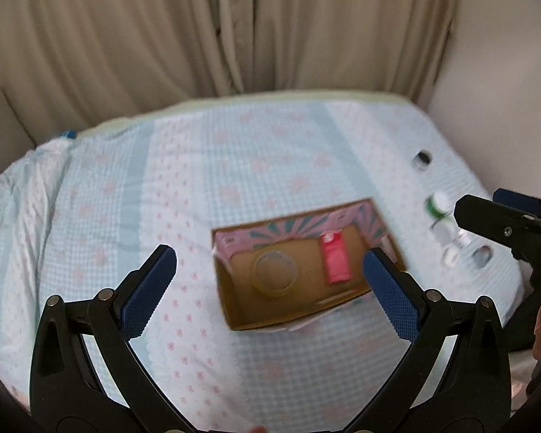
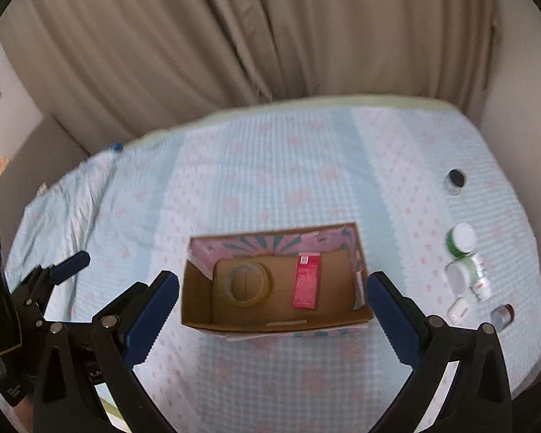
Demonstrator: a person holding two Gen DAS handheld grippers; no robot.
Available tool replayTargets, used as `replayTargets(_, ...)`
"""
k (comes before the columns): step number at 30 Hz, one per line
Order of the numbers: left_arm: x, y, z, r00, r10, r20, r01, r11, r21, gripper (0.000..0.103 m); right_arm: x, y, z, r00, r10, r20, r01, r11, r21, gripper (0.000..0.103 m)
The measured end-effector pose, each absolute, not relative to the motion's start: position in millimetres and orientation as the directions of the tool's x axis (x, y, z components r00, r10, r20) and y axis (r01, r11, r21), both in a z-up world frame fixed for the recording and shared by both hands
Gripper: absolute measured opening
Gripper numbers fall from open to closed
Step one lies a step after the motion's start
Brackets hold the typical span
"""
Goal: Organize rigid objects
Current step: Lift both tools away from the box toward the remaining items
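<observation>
An open cardboard box (image 2: 198,299) (image 1: 231,303) lies on the bed, holding a roll of clear tape (image 2: 247,283) (image 1: 276,270) and a red packet (image 2: 306,279) (image 1: 335,258). To its right lie small items: a black-lidded jar (image 2: 455,180) (image 1: 422,158), a green jar with a white lid (image 2: 461,240) (image 1: 438,205), a white tub (image 2: 458,276), a small bottle (image 2: 483,281), a white case (image 2: 458,309) and a metal-capped vial (image 2: 503,315). My left gripper (image 1: 270,288) is open and empty above the box. My right gripper (image 2: 274,306) is open and empty, also over the box.
The bed has a light blue sheet (image 2: 270,166) with pink print. Beige curtains (image 2: 234,36) hang behind it and a wall (image 1: 505,90) stands at the right. The other gripper shows at the right edge of the left wrist view (image 1: 505,223) and the left edge of the right wrist view (image 2: 54,270).
</observation>
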State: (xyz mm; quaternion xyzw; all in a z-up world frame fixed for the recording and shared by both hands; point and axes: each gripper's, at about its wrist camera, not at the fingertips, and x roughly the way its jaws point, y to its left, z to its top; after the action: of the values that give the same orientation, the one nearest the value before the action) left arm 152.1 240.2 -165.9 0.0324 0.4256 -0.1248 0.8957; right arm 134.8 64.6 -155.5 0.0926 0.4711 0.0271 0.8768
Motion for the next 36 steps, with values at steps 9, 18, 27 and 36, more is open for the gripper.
replayTargets(9,127,185,-115,0.646,-0.284,-0.708,0.337,0.939,-0.068,0.103,76,13,-94,0.65,-0.046,-0.759,0.16,0.984,0.078,0.103)
replayTargets(18,106,63,-94,0.657,-0.366,-0.659,0.426,0.901,-0.076,0.103,17,-91,-84,0.662,-0.15,-0.734,0.24,0.97,0.019,0.103)
replayTargets(27,91,-82,-115,0.629,-0.407,-0.662,0.461,0.881,-0.103,0.103,-16,-215,-102,0.662,-0.152,-0.734,0.219,0.976,-0.006,0.103)
replayTargets(36,93,-165,-165,0.573,-0.42,-0.704,0.505,0.857,-0.1,0.103,-19,-294,-151,0.642,-0.059,-0.765,0.144,0.989,0.044,0.103)
